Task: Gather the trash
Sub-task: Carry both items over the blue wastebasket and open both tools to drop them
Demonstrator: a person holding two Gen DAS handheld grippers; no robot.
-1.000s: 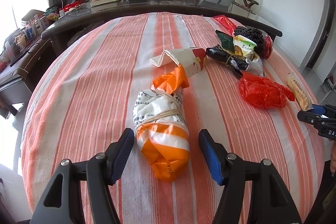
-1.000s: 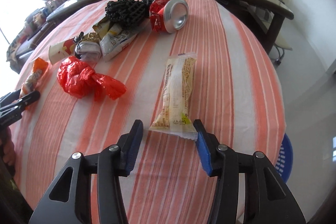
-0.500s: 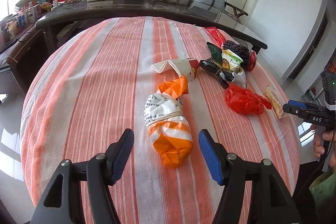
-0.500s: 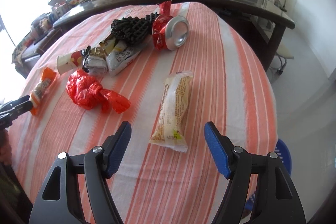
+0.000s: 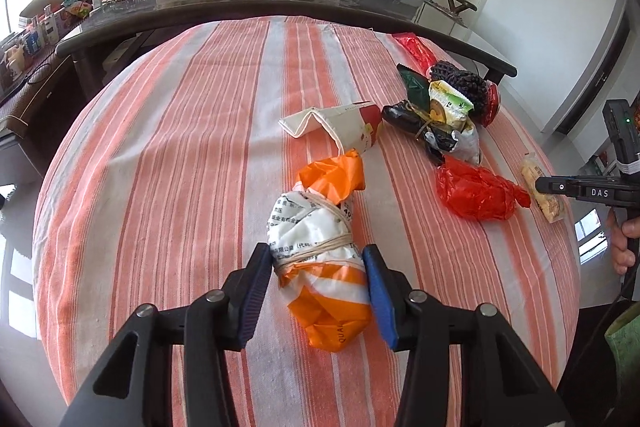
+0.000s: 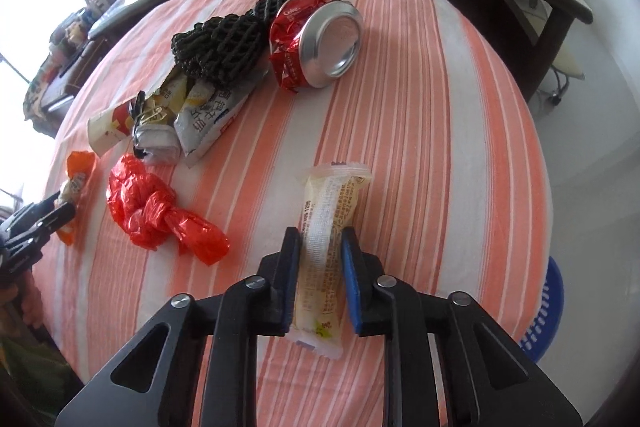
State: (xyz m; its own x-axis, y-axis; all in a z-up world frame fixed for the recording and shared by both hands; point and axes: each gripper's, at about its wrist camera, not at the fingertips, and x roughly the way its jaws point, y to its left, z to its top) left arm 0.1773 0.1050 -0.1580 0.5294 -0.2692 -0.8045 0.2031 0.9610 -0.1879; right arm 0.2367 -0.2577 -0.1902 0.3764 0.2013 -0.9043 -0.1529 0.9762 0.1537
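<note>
My left gripper (image 5: 318,269) is shut on an orange-and-white plastic bag bundle (image 5: 320,251) tied with rubber bands; it lies on the striped tablecloth (image 5: 180,147). My right gripper (image 6: 320,255) is shut on a pale yellow snack packet (image 6: 326,247) near the table's right edge. A knotted red plastic bag (image 6: 156,211) lies between the two; it also shows in the left wrist view (image 5: 476,193). A flattened paper cup (image 5: 344,127), several wrappers (image 6: 208,111), black foam netting (image 6: 224,43) and a red can (image 6: 320,41) lie further back.
A dark glass table (image 5: 240,7) with a plant, bowls and clutter stands behind the striped table. A blue basket (image 6: 546,311) sits on the floor at the right, below the table edge. A sofa with cushions lines the back wall.
Both grippers moved forward and closed: the left one onto the orange-and-white bundle, the right one onto the yellow snack packet. Half a second ago both were open.
</note>
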